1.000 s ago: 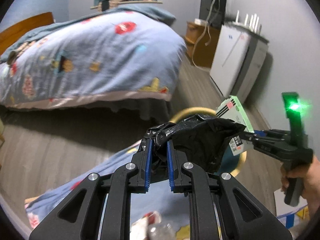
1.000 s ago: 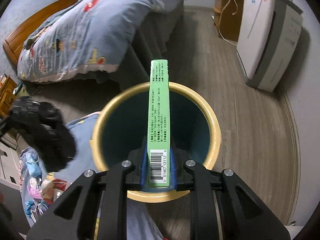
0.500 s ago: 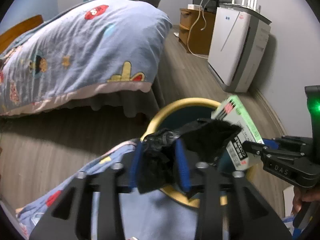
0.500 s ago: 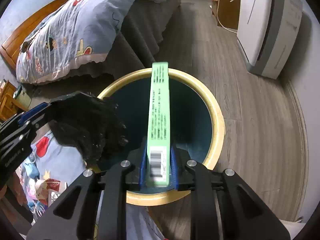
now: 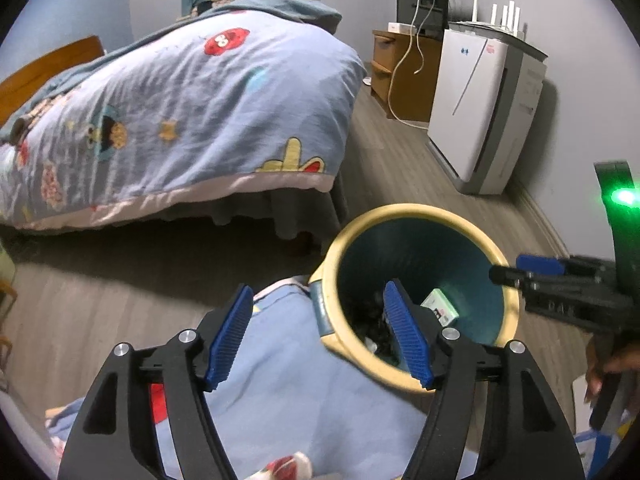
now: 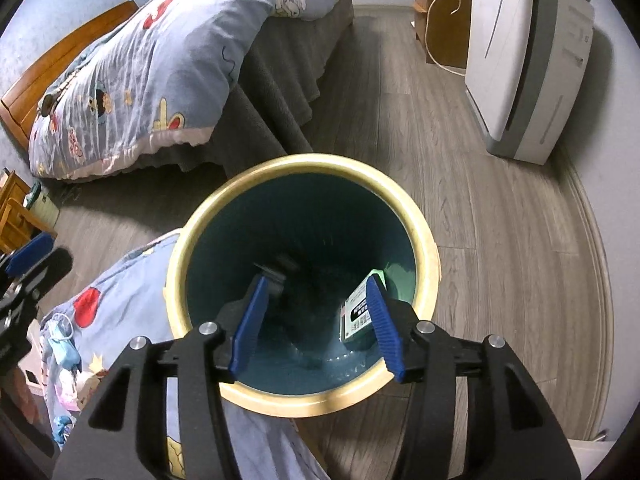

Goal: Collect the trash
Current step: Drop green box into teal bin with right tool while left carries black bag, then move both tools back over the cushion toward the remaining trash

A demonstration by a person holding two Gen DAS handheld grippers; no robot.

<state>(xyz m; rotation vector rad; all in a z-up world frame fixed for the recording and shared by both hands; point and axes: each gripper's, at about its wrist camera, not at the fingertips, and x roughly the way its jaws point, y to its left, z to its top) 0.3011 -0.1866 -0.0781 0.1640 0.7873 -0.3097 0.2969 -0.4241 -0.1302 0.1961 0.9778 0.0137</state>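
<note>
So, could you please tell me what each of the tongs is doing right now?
Left tongs: opening, nothing between them.
Right tongs: opening, nothing held.

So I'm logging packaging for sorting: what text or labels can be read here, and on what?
"DAS": raised letters on the right gripper, partly legible.
Green box in the bin: printed label, too blurred to read.
White appliance: small marks, too small to read.
</note>
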